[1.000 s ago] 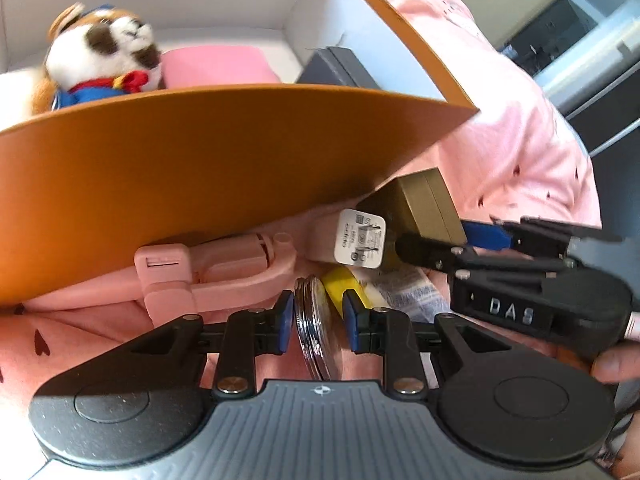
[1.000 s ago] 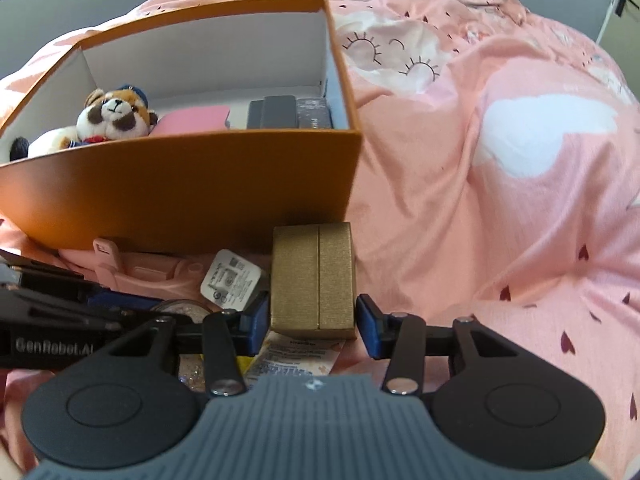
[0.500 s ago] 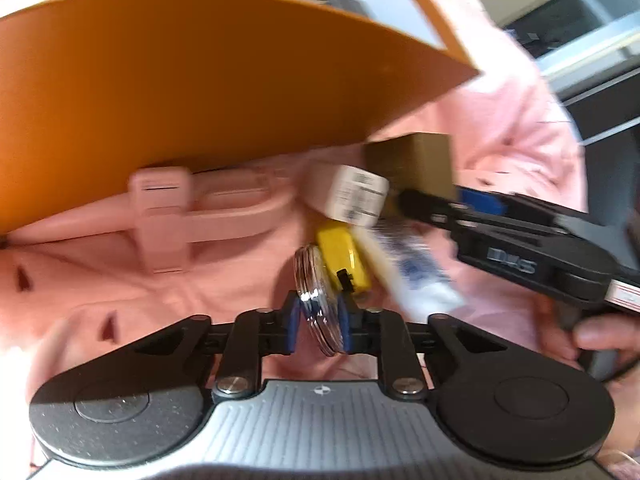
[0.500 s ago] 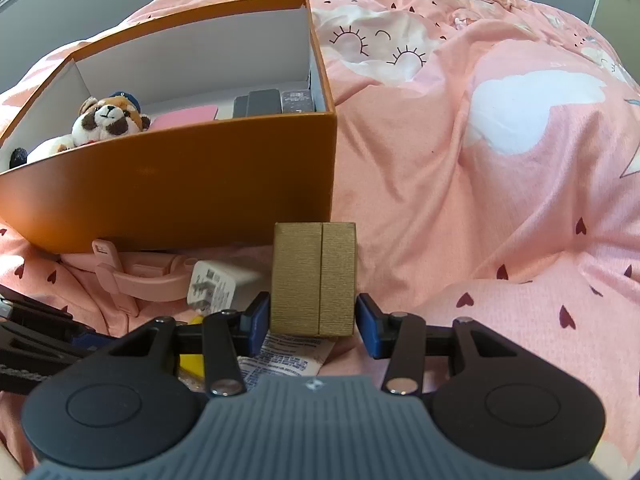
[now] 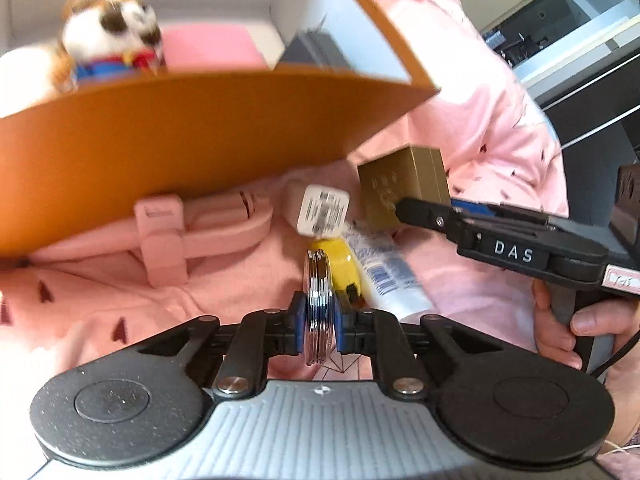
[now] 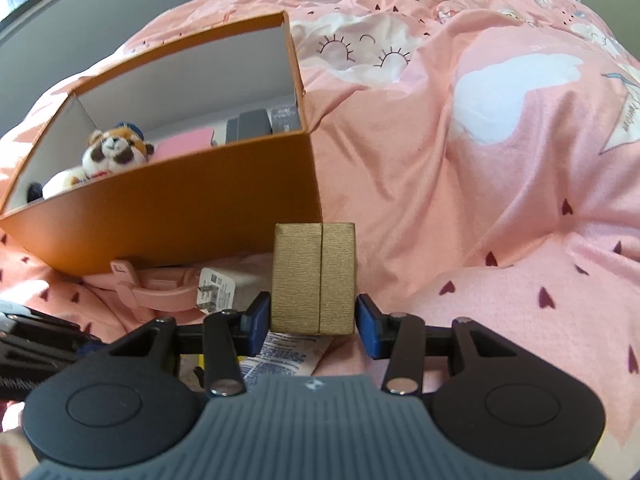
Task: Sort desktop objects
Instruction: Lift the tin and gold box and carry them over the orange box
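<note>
A pink printed bedspread (image 6: 460, 168) filled the frame, orange box (image 6: 180, 204) at left; the left gripper (image 5: 317, 322) clamped a silver disc (image 5: 317, 304), the right gripper (image 6: 313, 320) bracketed the gold box (image 6: 313, 278), contact unclear.

silver disc (image 5: 318, 300) upright, clamped | gold box (image 6: 313, 278) upright on bedspread

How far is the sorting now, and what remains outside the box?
Done: plush toy, pink pad and dark case lie in the orange box.
In hand: left gripper clamps a round disc; right gripper straddles the gold box.
Left: pink holder, charger, tube.
</note>
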`<state>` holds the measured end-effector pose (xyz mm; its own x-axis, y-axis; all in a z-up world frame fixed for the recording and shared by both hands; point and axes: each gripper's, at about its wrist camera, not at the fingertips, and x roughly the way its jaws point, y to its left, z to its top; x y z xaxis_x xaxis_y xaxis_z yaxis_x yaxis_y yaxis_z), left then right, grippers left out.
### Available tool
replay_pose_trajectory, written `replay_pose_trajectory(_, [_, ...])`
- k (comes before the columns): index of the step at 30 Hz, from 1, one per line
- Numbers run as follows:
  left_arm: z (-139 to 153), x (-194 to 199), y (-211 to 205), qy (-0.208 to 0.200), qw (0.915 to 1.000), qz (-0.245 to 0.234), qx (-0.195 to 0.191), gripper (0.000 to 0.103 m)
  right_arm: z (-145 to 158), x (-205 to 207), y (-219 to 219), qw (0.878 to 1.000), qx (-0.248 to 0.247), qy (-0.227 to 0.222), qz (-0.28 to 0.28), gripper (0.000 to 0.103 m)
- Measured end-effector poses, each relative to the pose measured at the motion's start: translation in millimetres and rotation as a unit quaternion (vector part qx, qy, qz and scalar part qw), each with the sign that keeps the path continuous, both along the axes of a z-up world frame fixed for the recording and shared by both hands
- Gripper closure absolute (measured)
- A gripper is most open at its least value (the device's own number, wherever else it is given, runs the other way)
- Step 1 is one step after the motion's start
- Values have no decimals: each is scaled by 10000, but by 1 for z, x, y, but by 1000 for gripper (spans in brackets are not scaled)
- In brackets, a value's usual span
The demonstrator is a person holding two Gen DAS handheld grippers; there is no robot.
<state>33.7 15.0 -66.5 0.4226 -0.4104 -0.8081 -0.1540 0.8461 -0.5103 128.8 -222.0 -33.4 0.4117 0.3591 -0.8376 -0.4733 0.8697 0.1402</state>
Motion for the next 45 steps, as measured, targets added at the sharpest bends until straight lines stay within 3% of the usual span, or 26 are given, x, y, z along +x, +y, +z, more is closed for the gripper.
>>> replay_pose_trajectory(9, [63,-2,17,-544,9984,162,-75,88,29,3,-12,9993,315,-208,-58,55])
replay_pose_trajectory(17, [106,16,40,-1006,9937,411,-273,88,67,13,-11,9963,181,-831,87,56])
replay_pose_trajectory(22, [120,40,58,-1129,9909,710,-185,88,89,20,-8,9916,6,-1273,222,57])
replay_pose_trajectory(28, [107,76,65,-890,9918,912,-126,88,109,32,6,9882,167,-1455,453,57])
replay_pose_trajectory(35, [70,106,66,-367,9927,1113,-278,88,107,41,32,9859,169,-1497,732,57])
replay_pose_trajectory(41, [50,123,60,76,9933,1140,-180,88,102,47,41,9863,200,-1432,794,57])
replay_pose_trajectory(45, [44,132,49,286,9937,1074,116,88,101,52,46,9864,255,-1404,819,57])
